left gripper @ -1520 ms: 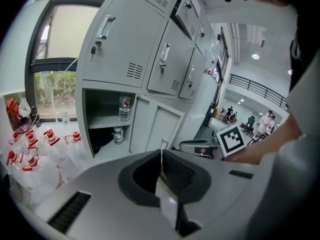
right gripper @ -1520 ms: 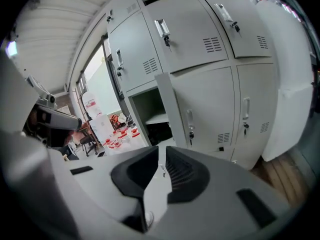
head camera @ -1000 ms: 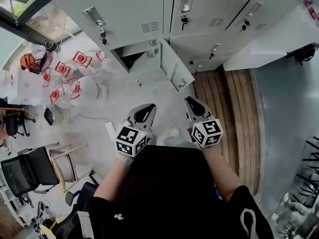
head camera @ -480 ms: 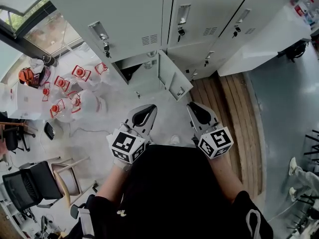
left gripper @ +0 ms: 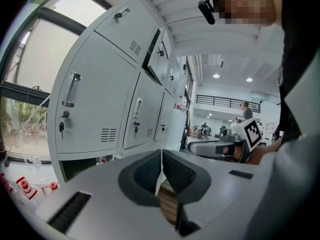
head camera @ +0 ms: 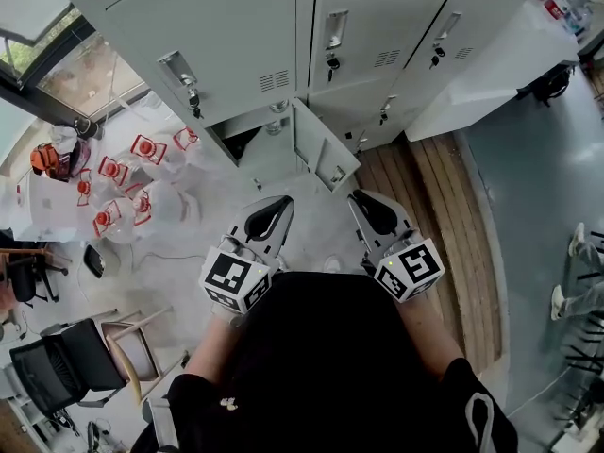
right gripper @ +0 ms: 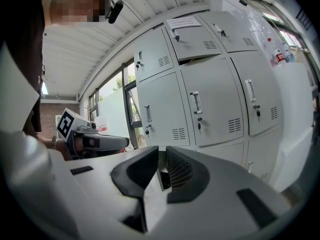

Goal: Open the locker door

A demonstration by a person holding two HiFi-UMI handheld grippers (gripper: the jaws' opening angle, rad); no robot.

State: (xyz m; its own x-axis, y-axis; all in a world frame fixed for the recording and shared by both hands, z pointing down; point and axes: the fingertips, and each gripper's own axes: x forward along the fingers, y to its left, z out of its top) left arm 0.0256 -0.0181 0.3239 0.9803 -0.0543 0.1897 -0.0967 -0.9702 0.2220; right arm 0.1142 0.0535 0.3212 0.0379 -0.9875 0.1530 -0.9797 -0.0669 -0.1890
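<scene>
The left gripper [head camera: 269, 217] and the right gripper [head camera: 375, 210] are hovering side by side, both clenched on nothing. Just beyond them, the pale grey metal locker door [head camera: 319, 147] is standing ajar, low in the grey steel lockers [head camera: 236, 26].

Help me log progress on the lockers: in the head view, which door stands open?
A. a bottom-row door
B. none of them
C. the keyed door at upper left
A: the bottom-row door is swung out from its dark compartment, while the upper doors sit flush and closed.
</scene>
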